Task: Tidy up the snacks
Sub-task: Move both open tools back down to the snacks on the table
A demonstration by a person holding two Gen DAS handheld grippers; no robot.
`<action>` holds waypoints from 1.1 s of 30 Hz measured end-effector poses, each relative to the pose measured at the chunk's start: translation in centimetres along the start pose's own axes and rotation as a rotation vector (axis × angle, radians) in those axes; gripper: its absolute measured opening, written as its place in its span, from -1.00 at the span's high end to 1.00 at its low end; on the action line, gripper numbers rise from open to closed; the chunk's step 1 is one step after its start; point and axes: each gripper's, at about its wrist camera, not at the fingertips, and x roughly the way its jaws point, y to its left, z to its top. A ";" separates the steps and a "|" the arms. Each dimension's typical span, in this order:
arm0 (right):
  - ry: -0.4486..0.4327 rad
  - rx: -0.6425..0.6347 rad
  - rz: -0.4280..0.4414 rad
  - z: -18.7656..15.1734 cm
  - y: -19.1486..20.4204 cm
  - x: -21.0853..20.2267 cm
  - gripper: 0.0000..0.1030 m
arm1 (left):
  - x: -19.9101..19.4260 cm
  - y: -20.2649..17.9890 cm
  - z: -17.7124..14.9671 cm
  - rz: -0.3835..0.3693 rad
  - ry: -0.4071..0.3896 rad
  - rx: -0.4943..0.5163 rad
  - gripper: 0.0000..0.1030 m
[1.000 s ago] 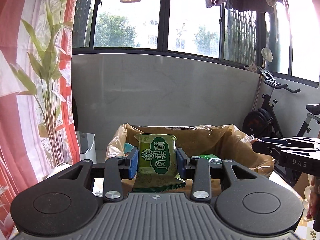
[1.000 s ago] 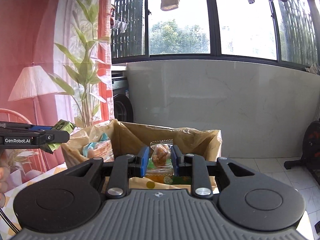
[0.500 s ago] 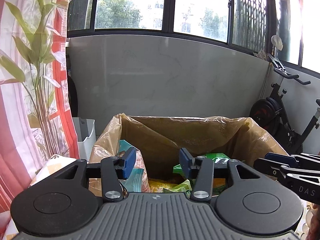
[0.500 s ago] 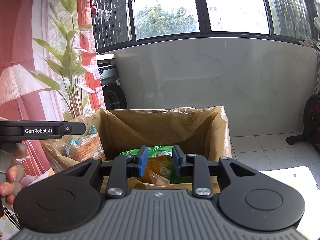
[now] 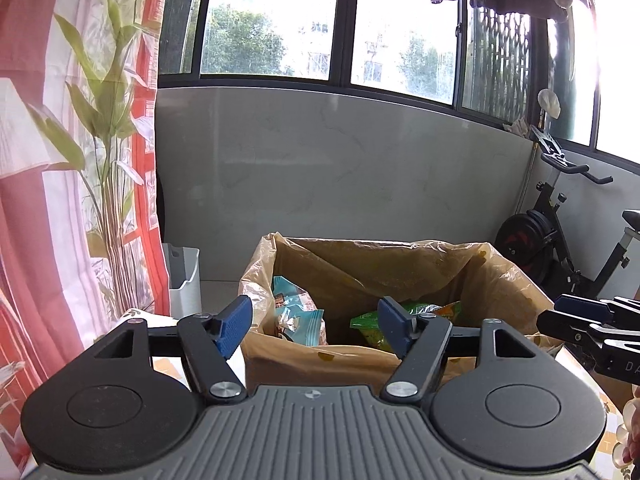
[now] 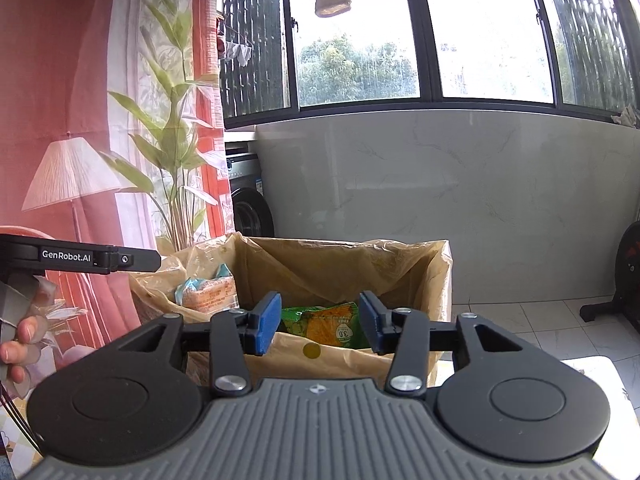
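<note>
A cardboard box lined with a tan plastic bag [image 5: 384, 264] stands in front of both grippers, and in the right wrist view the box [image 6: 344, 264] fills the middle. Inside lie a blue-and-orange packet [image 5: 294, 316] at the left and green and orange packets [image 5: 372, 322] in the middle. The same packets show as a blue-orange one [image 6: 208, 290] and a green-orange one [image 6: 328, 324]. My left gripper [image 5: 316, 326] hangs before the box's near edge, jaws opening, nothing between them. My right gripper [image 6: 318, 326] does likewise, jaws opening and empty.
A white bin [image 5: 184, 280] stands left of the box by a printed curtain [image 5: 60, 200]. An exercise bike [image 5: 560, 232] is at the right. A washing machine [image 6: 248, 200] sits behind the box. A hand [image 6: 18, 344] holds the left gripper's handle.
The left gripper let go of a green packet and the right let go of a clear-wrapped snack; both dropped into the box. Both pairs of jaws have spread wider.
</note>
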 end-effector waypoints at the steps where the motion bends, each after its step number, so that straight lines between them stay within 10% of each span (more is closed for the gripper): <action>1: -0.005 -0.008 0.001 -0.2 0.1 -0.5 0.05 | -0.7 0.2 -0.3 -0.008 -0.006 -0.005 -0.39; 11: -0.033 0.006 -0.030 -4.2 0.2 -3.2 0.05 | -1.9 1.4 -6.9 0.019 0.105 -0.094 -0.41; 33: 0.282 -0.104 -0.070 -17.6 -1.9 -1.2 -0.46 | 1.4 -2.9 -14.6 -0.004 0.220 -0.052 -0.40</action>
